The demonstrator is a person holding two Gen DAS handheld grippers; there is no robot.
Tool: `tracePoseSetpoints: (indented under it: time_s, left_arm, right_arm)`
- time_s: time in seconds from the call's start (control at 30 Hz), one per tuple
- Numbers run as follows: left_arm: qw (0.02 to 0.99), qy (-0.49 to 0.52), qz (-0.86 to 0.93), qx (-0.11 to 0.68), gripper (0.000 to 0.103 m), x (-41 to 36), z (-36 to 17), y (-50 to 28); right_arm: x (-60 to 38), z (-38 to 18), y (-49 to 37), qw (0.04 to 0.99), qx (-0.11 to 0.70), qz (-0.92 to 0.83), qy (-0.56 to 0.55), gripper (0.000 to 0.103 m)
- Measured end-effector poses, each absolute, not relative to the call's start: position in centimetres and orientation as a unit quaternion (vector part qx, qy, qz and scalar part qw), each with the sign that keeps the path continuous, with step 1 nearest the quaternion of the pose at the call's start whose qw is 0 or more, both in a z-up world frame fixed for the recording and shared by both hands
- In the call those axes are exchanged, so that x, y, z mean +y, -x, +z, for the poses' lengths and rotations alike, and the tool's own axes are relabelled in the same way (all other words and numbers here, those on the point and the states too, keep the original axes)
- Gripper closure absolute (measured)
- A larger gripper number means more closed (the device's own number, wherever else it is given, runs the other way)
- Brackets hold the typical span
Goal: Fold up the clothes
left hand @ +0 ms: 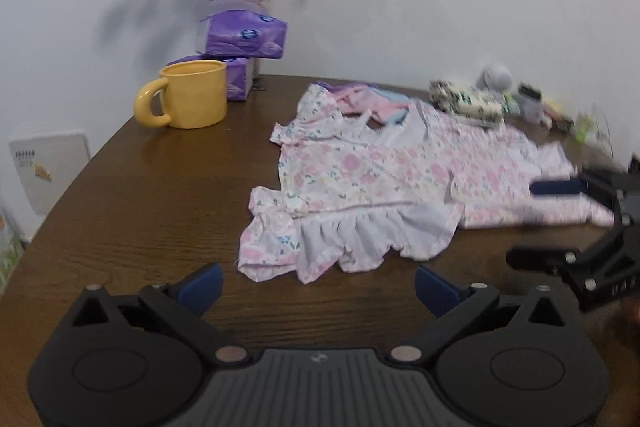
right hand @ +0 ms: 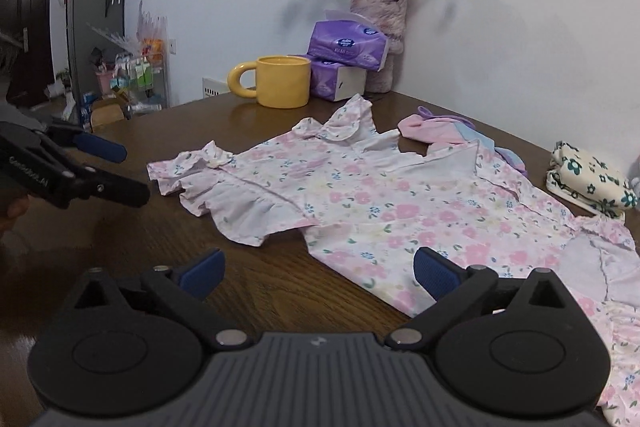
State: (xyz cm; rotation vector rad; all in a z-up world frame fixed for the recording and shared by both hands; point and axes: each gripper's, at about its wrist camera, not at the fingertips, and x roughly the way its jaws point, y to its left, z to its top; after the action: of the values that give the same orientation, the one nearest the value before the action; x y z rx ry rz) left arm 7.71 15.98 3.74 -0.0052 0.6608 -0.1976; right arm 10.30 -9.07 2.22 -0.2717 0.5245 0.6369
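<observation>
Lying flat: floral dress [right hand: 360, 199] on table [right hand: 260, 291]
Left gripper [left hand: 319, 285]: spread, empty, near dress
Right gripper [right hand: 319, 273]: spread over dress

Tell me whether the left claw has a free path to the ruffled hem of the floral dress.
Probably yes. The left claw is open above bare table, and the ruffled hem of the floral dress lies just ahead with nothing between them.

Left hand-held gripper [left hand: 319, 283] spread wide, empty. Right hand-held gripper [right hand: 319, 273] likewise agape, at 3 o'clock of the left.
</observation>
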Motion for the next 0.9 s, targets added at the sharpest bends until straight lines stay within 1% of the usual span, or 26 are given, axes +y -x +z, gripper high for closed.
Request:
tracePoseSetpoints:
  time_s: [0.23,0.3,0.37,0.43,0.53,0.6,0.67,0.73,0.8,0.87,0.9]
  left_arm:
    - [0.933,-0.07,-0.106,0.338,0.001,16.2,3.6,-8.3]
    - [0.93,-0.085,-0.108,0.342,0.002,16.3,3.5,-8.6]
    - [0.927,-0.097,-0.113,0.344,0.007,16.4,3.5,-9.0]
    - [0.924,-0.108,-0.117,0.347,0.008,16.4,3.4,-9.3]
    - [0.922,-0.114,-0.121,0.35,0.011,16.3,3.2,-9.9]
    - [0.921,-0.123,-0.12,0.35,0.014,16.1,3.0,-10.2]
    - [0.92,-0.133,-0.119,0.348,0.018,15.9,2.8,-10.5]
    - [0.919,-0.138,-0.121,0.349,0.019,15.8,2.7,-10.8]
    - [0.918,-0.142,-0.125,0.349,0.022,15.8,2.7,-11.0]
    - [0.917,-0.151,-0.128,0.345,0.032,15.7,2.8,-11.2]
    - [0.917,-0.158,-0.13,0.343,0.035,15.6,2.8,-11.2]
  right_arm:
    - [-6.6,2.2,-10.0,0.899,0.246,0.312,0.184,0.001]
    - [-5.6,2.2,-10.0,0.895,0.24,0.318,0.203,0.001]
    - [-4.6,2.1,-9.9,0.889,0.234,0.324,0.222,0.002]
    - [-3.6,2.1,-9.8,0.884,0.227,0.33,0.241,0.003]
    - [-2.1,2.0,-9.7,0.875,0.218,0.339,0.269,0.009]
    - [-1.2,1.8,-10.0,0.868,0.218,0.347,0.28,0.017]
    - [-0.3,1.7,-10.3,0.862,0.22,0.353,0.289,0.02]
    - [0.4,1.5,-10.6,0.858,0.221,0.357,0.297,0.021]
    - [1.0,1.4,-10.9,0.853,0.225,0.359,0.303,0.028]
    - [1.4,1.2,-11.2,0.849,0.231,0.363,0.307,0.033]
    - [1.5,1.1,-11.3,0.848,0.234,0.363,0.307,0.034]
